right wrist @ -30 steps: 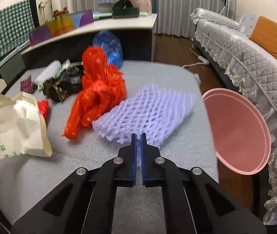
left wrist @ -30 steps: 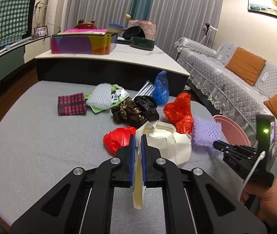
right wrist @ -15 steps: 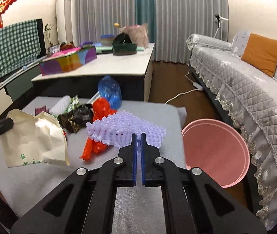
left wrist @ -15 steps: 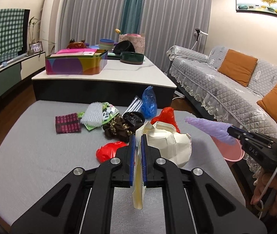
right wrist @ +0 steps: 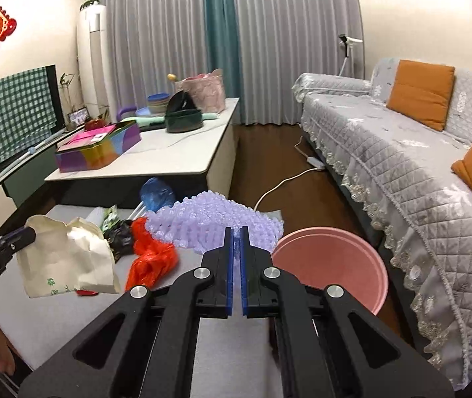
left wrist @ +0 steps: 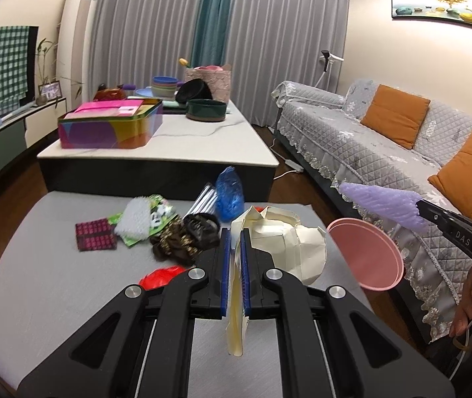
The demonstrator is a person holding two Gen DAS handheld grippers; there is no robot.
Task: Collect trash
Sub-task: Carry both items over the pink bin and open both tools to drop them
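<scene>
My left gripper [left wrist: 235,232] is shut on a cream paper bag [left wrist: 289,248] and holds it above the grey table [left wrist: 36,285]. The bag also shows in the right wrist view [right wrist: 66,262]. My right gripper [right wrist: 236,232] is shut on a purple foam net [right wrist: 216,222] and holds it in the air, left of and above a pink bin [right wrist: 332,265]. In the left wrist view the net [left wrist: 381,202] hangs above the bin [left wrist: 365,255]. A red plastic bag [right wrist: 151,258], dark wrappers [left wrist: 186,235], a blue bag [left wrist: 229,195] and a white foam net [left wrist: 134,219] lie on the table.
A maroon patterned packet [left wrist: 95,238] lies at the table's left. A white low table [left wrist: 156,146] behind carries a colourful tin [left wrist: 109,126] and bowls. A grey sofa [right wrist: 418,172] with orange cushions runs along the right. A cable [right wrist: 279,189] lies on the floor.
My right gripper has lifted the purple foam net off the table and carried it right, toward the pink bin. My left gripper has raised the paper bag slightly.
</scene>
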